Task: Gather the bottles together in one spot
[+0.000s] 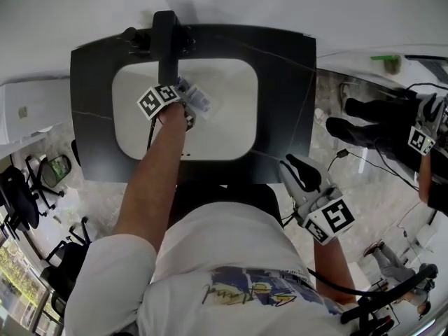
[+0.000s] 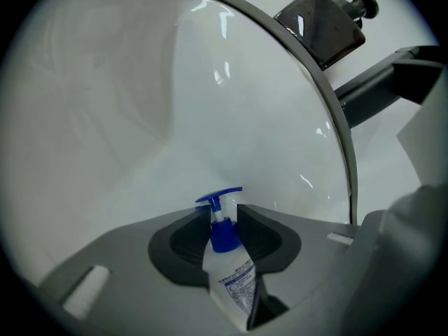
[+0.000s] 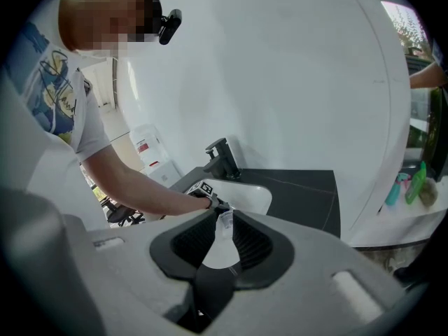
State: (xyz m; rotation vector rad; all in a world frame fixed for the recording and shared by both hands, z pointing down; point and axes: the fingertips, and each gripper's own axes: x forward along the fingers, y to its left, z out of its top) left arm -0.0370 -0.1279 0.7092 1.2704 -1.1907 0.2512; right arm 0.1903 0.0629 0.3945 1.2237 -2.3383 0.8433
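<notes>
1. Head view: a dark worktop (image 1: 287, 89) is standing against a white wall (image 1: 280, 5), carrying a white sink (image 1: 224, 131) with a black faucet (image 1: 166, 40) at its back edge.
2. The left gripper (image 1: 185, 107) is reaching into the sink and pinching a bottle (image 1: 199, 101) with a blue pump, just beside the faucet.
3. In the left gripper view, a dark dispenser (image 2: 322, 26) is standing behind the sink rim, next to the faucet.
4. The right gripper (image 1: 294, 168) is hanging off the worktop's front right corner, above a speckled floor (image 1: 336, 180). Its jaws are standing slightly apart and gripping nothing.
5. Chairs (image 1: 21, 194) are standing on the floor at the left.
6. In the right gripper view, a green bottle (image 3: 418, 180) is standing on a white ledge (image 3: 392, 219), well apart from the sink.
</notes>
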